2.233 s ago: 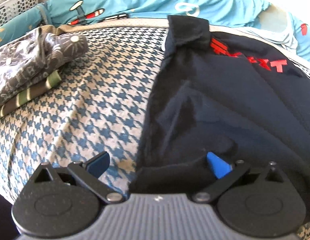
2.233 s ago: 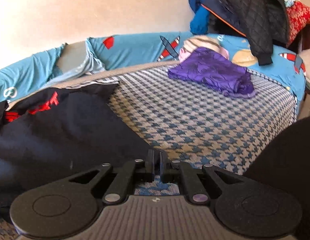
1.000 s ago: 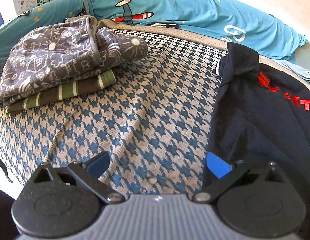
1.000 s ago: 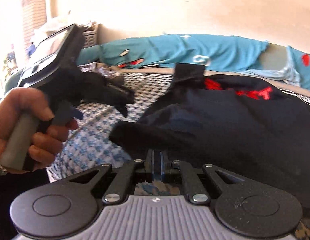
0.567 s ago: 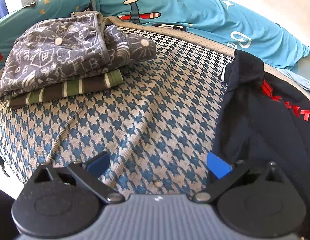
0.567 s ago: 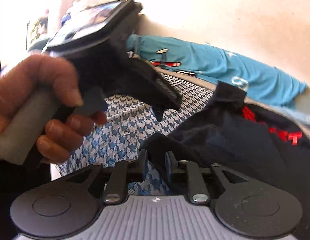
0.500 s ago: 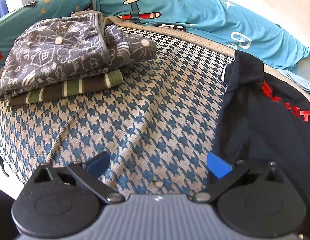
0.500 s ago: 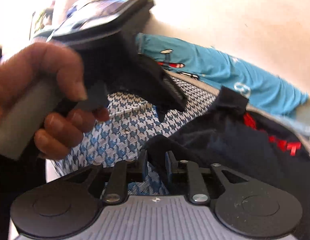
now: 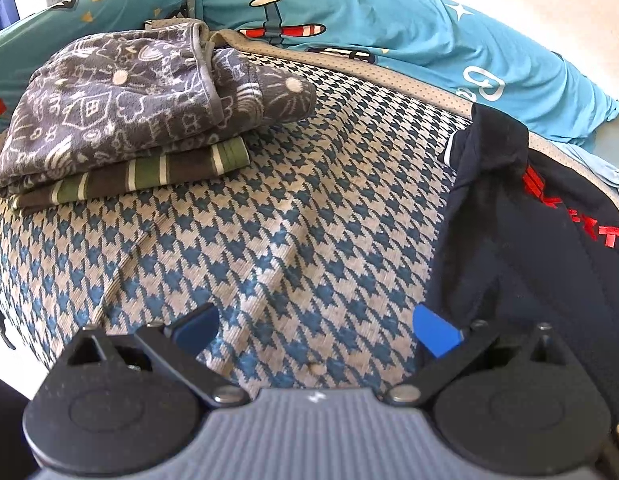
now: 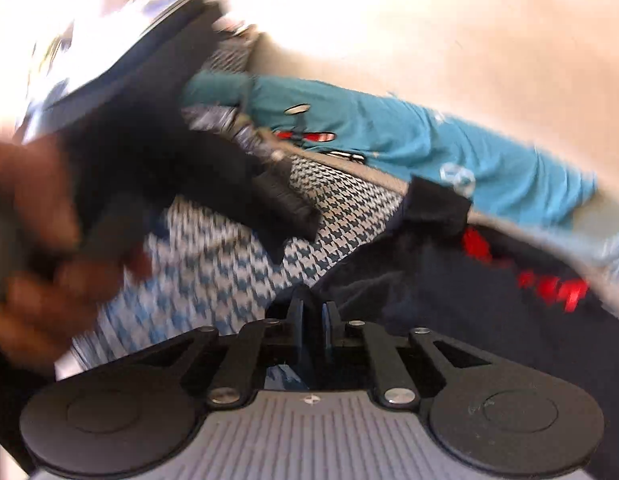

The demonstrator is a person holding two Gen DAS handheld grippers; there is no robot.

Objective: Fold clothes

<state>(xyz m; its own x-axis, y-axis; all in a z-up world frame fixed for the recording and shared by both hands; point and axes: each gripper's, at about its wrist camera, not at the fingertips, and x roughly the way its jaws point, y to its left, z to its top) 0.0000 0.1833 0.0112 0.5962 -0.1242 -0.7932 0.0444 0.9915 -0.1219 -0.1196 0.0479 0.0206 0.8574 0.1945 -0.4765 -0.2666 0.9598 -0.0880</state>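
- The right claw (image 10: pixel 313 320) sits nearly together; its jaws opened a little and have just been closing again. A dark edge of the navy garment (image 10: pixel 449 300) seems to lie at the tips, though blur makes it hard to say whether cloth is pinched.
- The left claw (image 9: pixel 313 326) is wide apart and holds nothing, hovering over the houndstooth bed cover (image 9: pixel 269 240), its right blue pad (image 9: pixel 433 334) just beside the garment's edge.
- In the right wrist view, the person's hand (image 10: pixel 37 232) now crowds the left, closer than a second ago; the two tools have drawn together.
- I judge a fresh grip on the near edge is being set up for the next fold.
- The navy garment with red lettering lies bunched, not yet folded.
- Farther back, a folded pile (image 9: pixel 141 120) rests near the teal sheet (image 9: pixel 389 28).
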